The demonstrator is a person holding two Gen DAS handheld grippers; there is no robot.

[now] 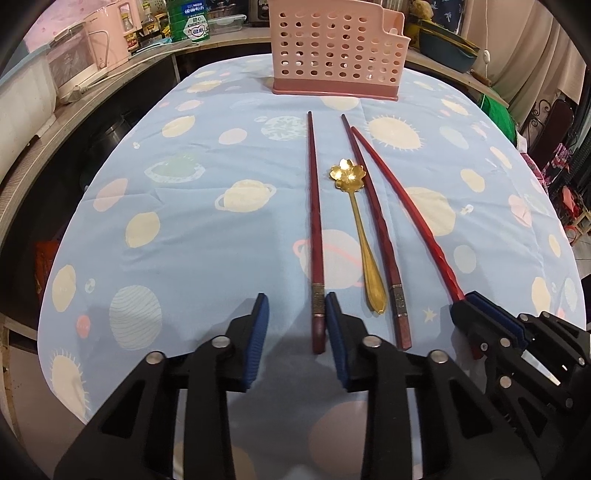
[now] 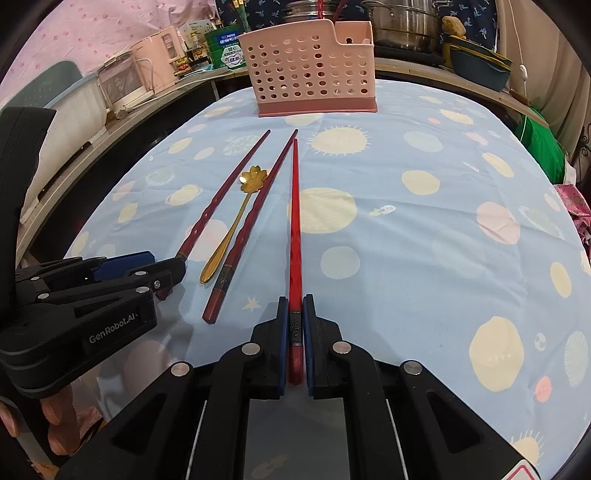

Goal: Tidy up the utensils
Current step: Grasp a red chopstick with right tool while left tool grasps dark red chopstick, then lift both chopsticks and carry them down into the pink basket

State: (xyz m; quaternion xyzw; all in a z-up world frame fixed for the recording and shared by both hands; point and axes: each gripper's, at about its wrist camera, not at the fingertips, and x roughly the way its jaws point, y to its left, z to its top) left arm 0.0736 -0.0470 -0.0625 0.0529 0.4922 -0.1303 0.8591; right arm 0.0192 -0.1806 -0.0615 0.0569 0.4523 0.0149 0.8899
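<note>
Three red chopsticks and a gold flower-bowl spoon (image 1: 356,221) lie on the blue planet-print cloth. My right gripper (image 2: 294,332) is shut on the thick end of the rightmost, bright red chopstick (image 2: 294,206); it shows in the left wrist view (image 1: 476,306) too. My left gripper (image 1: 295,314) is open, with its right finger beside the leftmost dark chopstick (image 1: 314,221), which lies outside the jaws. A second dark chopstick (image 1: 373,221) lies between spoon and held chopstick. The pink perforated utensil holder (image 1: 336,48) stands at the table's far side, also in the right wrist view (image 2: 314,74).
Counters with a pink appliance (image 1: 107,40), bottles and a green tin (image 1: 188,22) curve along the left. Steel pots (image 2: 402,22) and a dark dish (image 2: 476,66) stand behind the holder. The table (image 2: 424,258) edge drops off at left and right.
</note>
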